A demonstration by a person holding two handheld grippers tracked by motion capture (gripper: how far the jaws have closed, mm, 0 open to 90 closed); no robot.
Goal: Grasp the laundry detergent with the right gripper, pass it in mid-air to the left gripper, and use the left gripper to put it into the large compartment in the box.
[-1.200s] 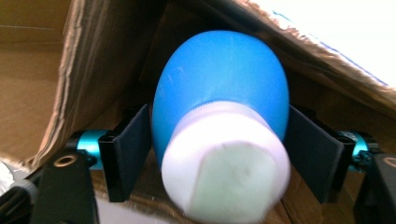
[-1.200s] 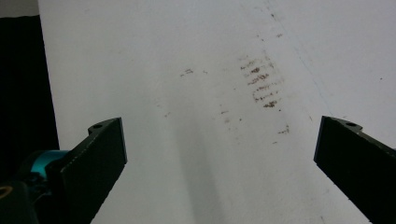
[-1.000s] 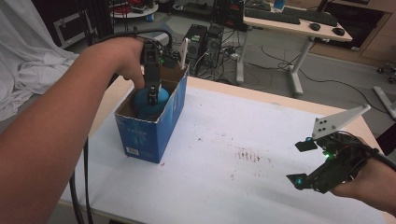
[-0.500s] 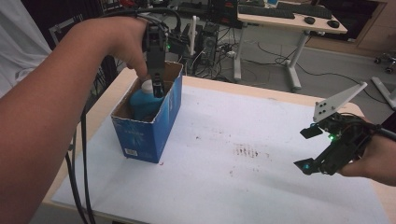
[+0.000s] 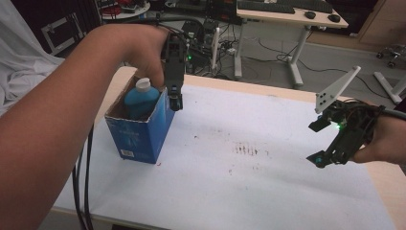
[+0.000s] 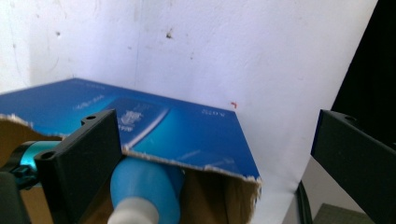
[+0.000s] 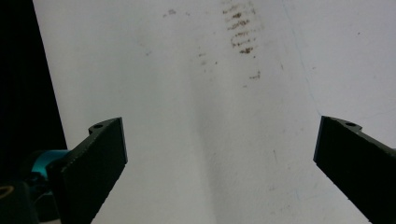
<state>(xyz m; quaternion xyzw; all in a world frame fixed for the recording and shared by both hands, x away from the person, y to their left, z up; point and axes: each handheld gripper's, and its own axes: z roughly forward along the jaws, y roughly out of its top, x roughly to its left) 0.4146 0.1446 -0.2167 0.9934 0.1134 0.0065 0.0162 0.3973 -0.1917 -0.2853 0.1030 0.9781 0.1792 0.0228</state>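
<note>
An open blue cardboard box (image 5: 143,136) stands on the left of the white table (image 5: 249,182). A blue bottle with a white cap (image 5: 141,98) sits upright inside it. My left gripper (image 5: 173,98) points down over the box's right wall, just right of the bottle. Its jaws have just been opening and now stand wide apart. In the left gripper view the left gripper (image 6: 219,154) straddles the torn box edge (image 6: 196,165), with the bottle (image 6: 144,186) beside the left jaw and untouched. My right gripper (image 5: 320,143) hovers open over the table's right side, and the right gripper (image 7: 219,158) holds nothing.
Faint dark smudges (image 5: 246,149) mark the middle of the table. Black cables (image 5: 86,182) hang off its near left edge. Beyond the far edge stand a desk (image 5: 287,19) and a tangle of electronics on the floor.
My left gripper has risen out of the box and shifted right to its wall, leaving the bottle inside, and its jaws have spread. The right gripper has lifted slightly.
</note>
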